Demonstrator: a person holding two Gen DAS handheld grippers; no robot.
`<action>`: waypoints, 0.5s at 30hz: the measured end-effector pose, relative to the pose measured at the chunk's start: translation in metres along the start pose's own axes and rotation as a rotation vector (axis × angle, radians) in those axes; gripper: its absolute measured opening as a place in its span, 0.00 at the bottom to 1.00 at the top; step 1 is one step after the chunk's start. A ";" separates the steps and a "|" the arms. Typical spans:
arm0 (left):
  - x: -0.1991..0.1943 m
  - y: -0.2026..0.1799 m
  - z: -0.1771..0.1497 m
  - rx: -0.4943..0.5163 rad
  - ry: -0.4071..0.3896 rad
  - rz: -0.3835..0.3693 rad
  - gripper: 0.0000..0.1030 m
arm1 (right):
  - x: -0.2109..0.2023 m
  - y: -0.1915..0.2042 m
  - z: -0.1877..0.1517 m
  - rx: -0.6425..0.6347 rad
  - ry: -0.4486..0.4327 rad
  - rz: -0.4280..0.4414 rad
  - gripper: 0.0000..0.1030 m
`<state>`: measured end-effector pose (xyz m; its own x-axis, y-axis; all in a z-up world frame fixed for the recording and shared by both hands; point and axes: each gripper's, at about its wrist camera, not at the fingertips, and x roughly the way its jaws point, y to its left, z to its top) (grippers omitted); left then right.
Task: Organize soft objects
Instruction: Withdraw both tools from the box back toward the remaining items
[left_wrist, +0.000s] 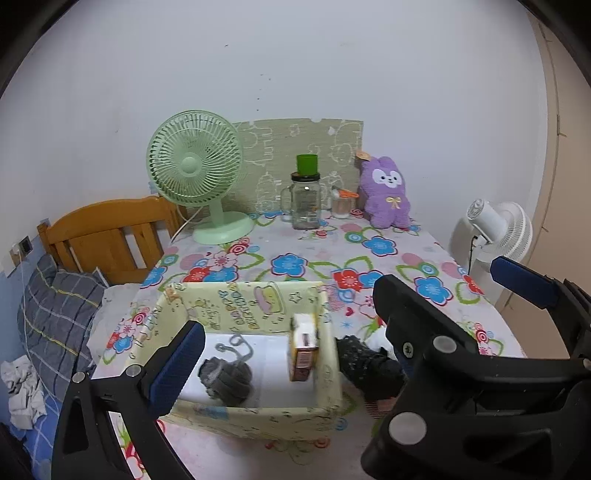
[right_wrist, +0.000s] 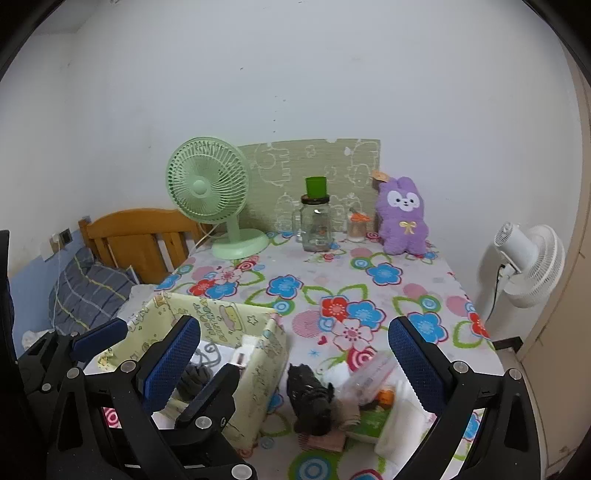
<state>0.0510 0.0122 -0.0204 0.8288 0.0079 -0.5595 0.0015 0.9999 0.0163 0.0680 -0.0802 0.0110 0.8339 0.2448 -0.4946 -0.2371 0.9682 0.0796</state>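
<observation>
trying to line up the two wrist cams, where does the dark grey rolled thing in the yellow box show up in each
Left wrist view: the grey roll lies on the floor of the yellow box, low and left of centre, beside the left gripper's blue pad.
Right wrist view: the grey roll is low on the left, mostly hidden behind gripper fingers.
Shared landmark: the green fan at the back of the table.

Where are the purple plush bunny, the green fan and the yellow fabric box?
purple plush bunny (right_wrist: 402, 221), right wrist view, on its body.
green fan (left_wrist: 190, 164), left wrist view, on its hub.
yellow fabric box (left_wrist: 229, 302), left wrist view, on its back wall.
</observation>
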 end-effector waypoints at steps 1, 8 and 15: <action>-0.001 -0.003 0.000 0.002 -0.001 -0.005 1.00 | -0.003 -0.003 -0.001 0.001 -0.001 -0.006 1.00; -0.005 -0.019 -0.005 -0.009 -0.018 -0.027 1.00 | -0.013 -0.018 -0.006 0.007 0.001 -0.039 1.00; -0.006 -0.035 -0.013 0.001 -0.023 -0.066 1.00 | -0.023 -0.031 -0.015 0.005 -0.001 -0.068 1.00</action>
<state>0.0385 -0.0227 -0.0285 0.8396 -0.0587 -0.5400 0.0575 0.9982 -0.0191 0.0490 -0.1163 0.0070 0.8487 0.1785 -0.4978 -0.1774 0.9829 0.0499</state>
